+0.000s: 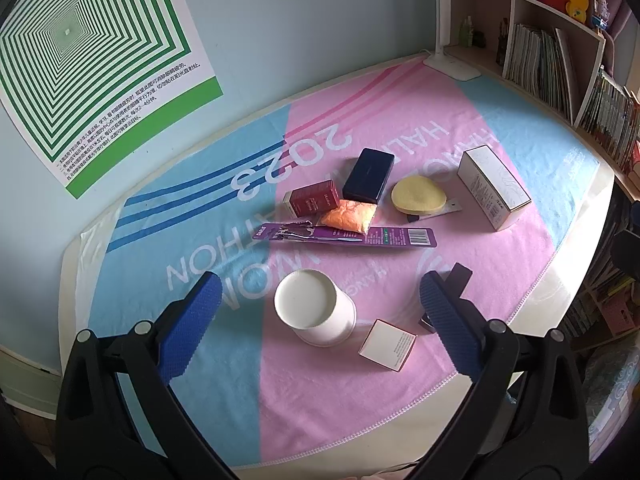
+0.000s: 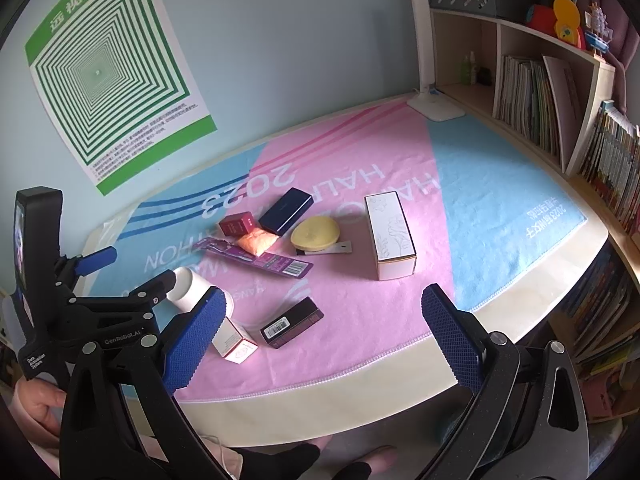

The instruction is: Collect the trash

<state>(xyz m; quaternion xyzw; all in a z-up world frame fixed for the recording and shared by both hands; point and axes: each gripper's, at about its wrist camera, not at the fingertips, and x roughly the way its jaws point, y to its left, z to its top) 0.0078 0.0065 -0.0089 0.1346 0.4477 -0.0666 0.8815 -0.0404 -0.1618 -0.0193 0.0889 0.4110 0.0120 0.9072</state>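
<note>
White paper cup (image 1: 316, 307) lies between left tongs (image 1: 320, 308).

Five boxes (image 1: 493, 188), one cup (image 1: 320, 310)

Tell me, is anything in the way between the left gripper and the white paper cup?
Nothing visible blocks it. The left gripper is open, and the white paper cup, lying on its side, sits right ahead between its blue fingers. The small white box lies off to the cup's right, apart from it.
</note>
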